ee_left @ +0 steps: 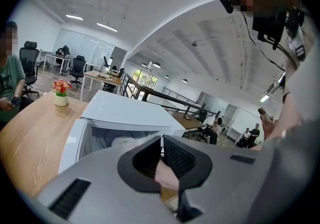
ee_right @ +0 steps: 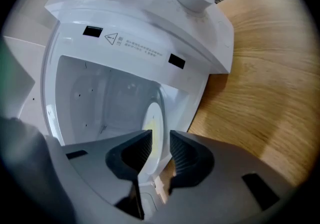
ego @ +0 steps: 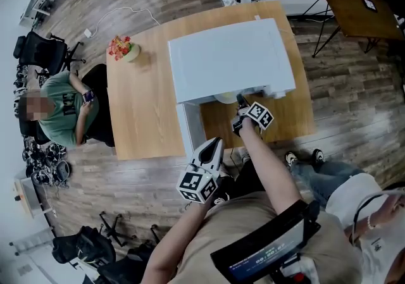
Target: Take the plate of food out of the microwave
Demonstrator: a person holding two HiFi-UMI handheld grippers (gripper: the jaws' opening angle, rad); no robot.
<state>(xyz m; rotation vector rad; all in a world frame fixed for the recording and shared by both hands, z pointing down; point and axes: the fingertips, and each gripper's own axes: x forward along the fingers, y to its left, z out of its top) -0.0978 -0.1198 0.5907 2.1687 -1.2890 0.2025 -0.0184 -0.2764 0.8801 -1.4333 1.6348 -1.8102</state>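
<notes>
Open office, wood-plank floor. A light wooden table [ego: 139, 112] carries a white microwave [ego: 231, 58]. Its door [ego: 190, 126] hangs open toward the near side, at the left of the cavity. A small pot of flowers [ego: 124, 49] stands toward the table's far left corner. A seated person [ego: 63, 109] is just left of the table.

The plate [ee_right: 154, 125] is still inside the cavity, close to the near opening. The right gripper [ee_right: 159, 150] reaches into the opening with its jaws a little apart. The plate's rim stands between them, with a gap showing beside one pad, so it is not clamped.

The left gripper [ego: 215, 143] is held off the table's near edge, by the person's body, jaws closed on nothing.
</notes>
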